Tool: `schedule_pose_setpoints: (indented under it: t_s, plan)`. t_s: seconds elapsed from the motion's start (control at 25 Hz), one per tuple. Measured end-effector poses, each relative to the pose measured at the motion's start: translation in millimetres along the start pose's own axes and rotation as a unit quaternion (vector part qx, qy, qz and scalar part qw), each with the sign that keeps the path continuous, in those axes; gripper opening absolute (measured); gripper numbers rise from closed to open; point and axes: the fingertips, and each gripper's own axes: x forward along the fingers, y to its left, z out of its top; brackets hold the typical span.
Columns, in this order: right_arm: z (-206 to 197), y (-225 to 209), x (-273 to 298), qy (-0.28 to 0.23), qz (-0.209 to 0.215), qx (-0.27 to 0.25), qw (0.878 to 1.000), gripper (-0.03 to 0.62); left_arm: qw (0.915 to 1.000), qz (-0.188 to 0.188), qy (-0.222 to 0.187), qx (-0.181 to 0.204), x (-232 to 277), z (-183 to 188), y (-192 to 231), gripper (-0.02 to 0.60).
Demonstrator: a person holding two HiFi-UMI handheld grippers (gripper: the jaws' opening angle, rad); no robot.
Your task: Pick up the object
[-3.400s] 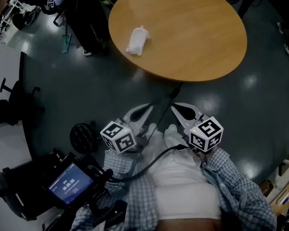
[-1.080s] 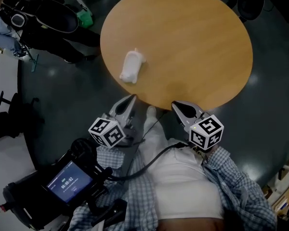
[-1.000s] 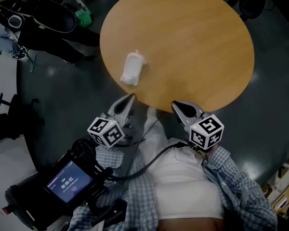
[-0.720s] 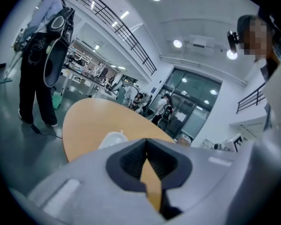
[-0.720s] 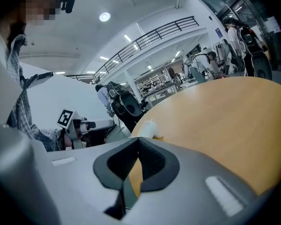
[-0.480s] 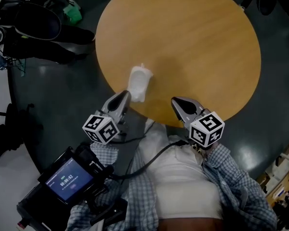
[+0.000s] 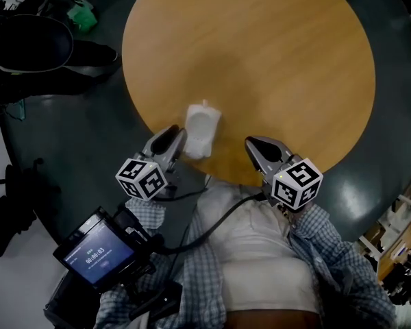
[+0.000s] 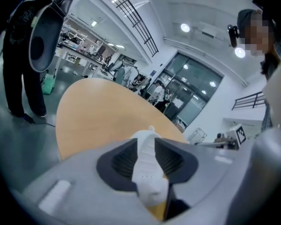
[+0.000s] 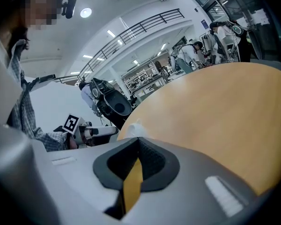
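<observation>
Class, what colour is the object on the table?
The object is white; head view shows it best.

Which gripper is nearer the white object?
The left gripper: the white object shows between its opening jaws; the right gripper, shut, faces only table.

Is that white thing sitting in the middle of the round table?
No, the white object lies close to the edge of the table, far from its centre.

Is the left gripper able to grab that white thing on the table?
Probably yes. The left gripper is right next to the white object at the table edge, its jaws are opening with the object lined up between them, and nothing blocks the way.
</observation>
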Motion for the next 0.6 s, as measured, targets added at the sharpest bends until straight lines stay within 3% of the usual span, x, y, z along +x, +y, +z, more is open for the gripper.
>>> schedule_pose_setpoints:
  t_s: [0.28,0.6]
  plan:
    - [-3.0,7.0,-11.2,0.004,-0.013,-0.008,1.0,0.006,0.9983,-0.011,0.057,0.006,5.1,-28.4,-6.8,0.16]
    - [-2.6,2.0,-20.3,0.006,-0.032,0.003,0.999,0.006,0.9955,-0.021,0.09,0.023,14.6,-38.0,-21.2,0.15]
